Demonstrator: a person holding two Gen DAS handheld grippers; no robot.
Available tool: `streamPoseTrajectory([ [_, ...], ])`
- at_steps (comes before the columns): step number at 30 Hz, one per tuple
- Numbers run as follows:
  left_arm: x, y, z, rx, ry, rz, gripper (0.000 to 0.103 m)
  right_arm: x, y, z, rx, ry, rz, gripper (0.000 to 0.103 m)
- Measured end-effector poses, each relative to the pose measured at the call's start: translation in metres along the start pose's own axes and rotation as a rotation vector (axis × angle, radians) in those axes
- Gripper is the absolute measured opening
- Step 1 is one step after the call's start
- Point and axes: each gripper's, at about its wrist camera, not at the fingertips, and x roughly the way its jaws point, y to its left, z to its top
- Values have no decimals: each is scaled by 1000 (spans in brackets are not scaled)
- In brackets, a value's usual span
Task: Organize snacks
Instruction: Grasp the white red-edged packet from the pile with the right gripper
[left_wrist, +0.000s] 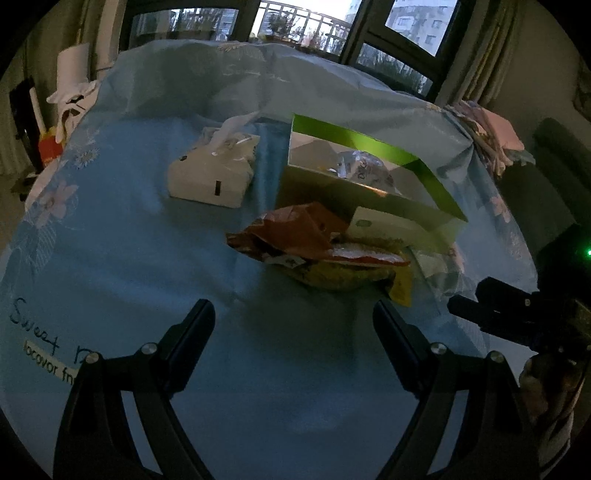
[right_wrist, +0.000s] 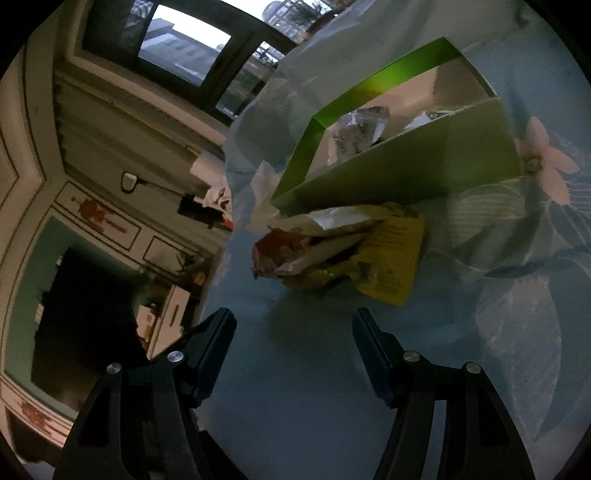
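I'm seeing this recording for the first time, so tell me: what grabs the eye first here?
The green box stands open on the blue flowered tablecloth, a silvery packet inside it. Right in front of it lies a heap of crumpled snack bags, red and yellow. A white tissue box sits to its left, and both the left gripper and right gripper are open, holding nothing.

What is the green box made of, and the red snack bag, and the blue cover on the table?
Green box: looks like cardboard, with flat stiff walls, sharp folded corners and a smooth, slightly shiny green finish. Red snack bag: probably thin plastic or foil film, since it is crinkled and glossy. Blue cover: cloth, soft and matte, with wrinkles and printed flowers.
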Motion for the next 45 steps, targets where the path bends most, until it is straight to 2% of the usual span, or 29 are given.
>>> streamPoseTrajectory([
  [8,11,0,21,-145,19,-173,86,21,-4,16,110,-28,49,67],
  [13,26,-9,33,-186,51,-252,78,37,-11,22,177,-21,88,67],
  [15,31,-9,33,-213,70,-275,69,44,-13,24,198,-14,103,67],
  [21,48,-4,28,-293,119,-288,57,56,-17,28,227,3,115,67],
  [30,55,1,24,-334,140,-312,54,59,-15,26,205,34,79,60],
  [33,57,-1,24,-319,147,-300,54,61,-19,26,215,46,57,57],
  [36,58,-2,25,-300,147,-286,49,64,-22,27,225,56,46,54],
  [39,60,-2,25,-295,151,-290,40,66,-21,29,216,54,28,48],
  [42,62,-3,25,-285,155,-288,38,68,-26,29,245,50,44,43],
  [45,63,-4,21,-276,163,-290,37,65,-35,26,284,43,63,34],
])
